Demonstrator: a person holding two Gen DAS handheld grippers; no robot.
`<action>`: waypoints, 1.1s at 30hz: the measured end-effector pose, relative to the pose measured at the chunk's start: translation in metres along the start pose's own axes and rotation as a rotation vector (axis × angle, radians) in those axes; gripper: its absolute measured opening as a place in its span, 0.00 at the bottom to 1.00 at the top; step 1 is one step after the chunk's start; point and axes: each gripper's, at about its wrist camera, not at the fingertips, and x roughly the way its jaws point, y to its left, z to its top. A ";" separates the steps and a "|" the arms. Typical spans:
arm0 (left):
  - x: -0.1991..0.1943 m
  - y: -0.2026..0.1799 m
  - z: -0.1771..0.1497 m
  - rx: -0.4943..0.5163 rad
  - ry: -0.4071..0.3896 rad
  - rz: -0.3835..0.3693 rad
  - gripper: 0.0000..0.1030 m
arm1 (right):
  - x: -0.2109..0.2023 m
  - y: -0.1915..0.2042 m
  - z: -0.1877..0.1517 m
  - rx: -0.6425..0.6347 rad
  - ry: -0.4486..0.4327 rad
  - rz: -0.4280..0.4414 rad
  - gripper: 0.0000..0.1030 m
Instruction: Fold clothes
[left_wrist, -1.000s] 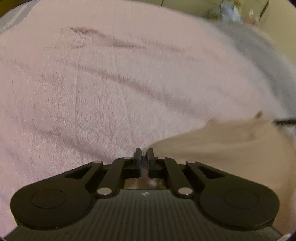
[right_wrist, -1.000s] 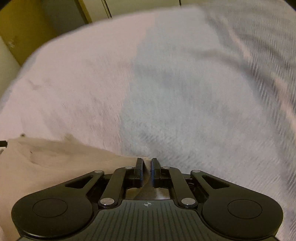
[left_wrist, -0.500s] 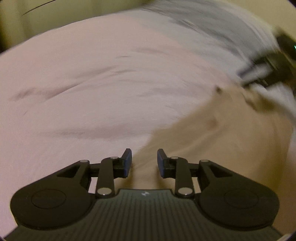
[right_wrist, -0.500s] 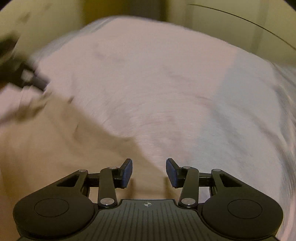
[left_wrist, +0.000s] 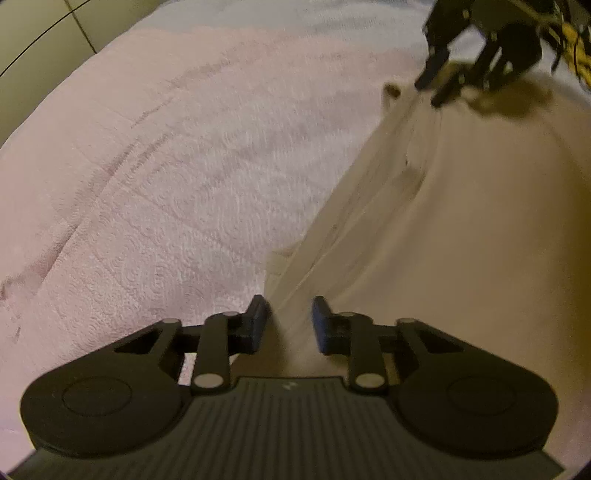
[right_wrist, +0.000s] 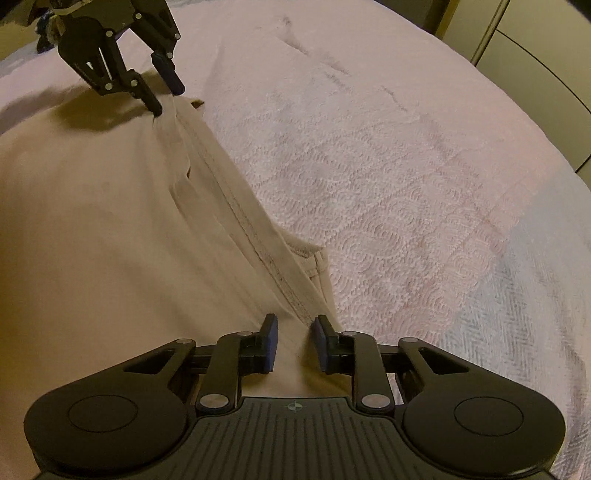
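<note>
A beige garment (left_wrist: 461, 229) lies spread on a pink textured bed cover (left_wrist: 177, 177), its stitched hem (right_wrist: 255, 240) running as one edge between the two grippers. My left gripper (left_wrist: 290, 321) is open, its jaws standing on either side of one end of the hem. My right gripper (right_wrist: 293, 341) is open with the other end of the hem between its jaws. Each gripper shows in the other's view, the right one (left_wrist: 439, 86) far up right, the left one (right_wrist: 164, 92) far up left.
The bed cover (right_wrist: 388, 177) turns pale blue-grey at the right (right_wrist: 535, 314). Cream cabinet or wall panels stand beyond the bed's edge (left_wrist: 55, 33), also in the right wrist view (right_wrist: 535, 55).
Both grippers were shut on the garment one second ago and have opened. Both views have swung round, so the hem now runs from one gripper to the other.
</note>
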 end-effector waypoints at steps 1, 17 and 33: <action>0.001 -0.001 0.000 0.008 0.003 0.002 0.15 | 0.001 0.000 -0.001 -0.004 0.000 -0.002 0.18; -0.002 -0.019 -0.005 0.137 -0.023 0.097 0.11 | -0.001 0.013 0.001 -0.104 -0.025 -0.053 0.00; -0.003 -0.023 -0.014 0.178 -0.016 0.111 0.16 | 0.010 0.007 -0.001 -0.100 0.008 -0.040 0.01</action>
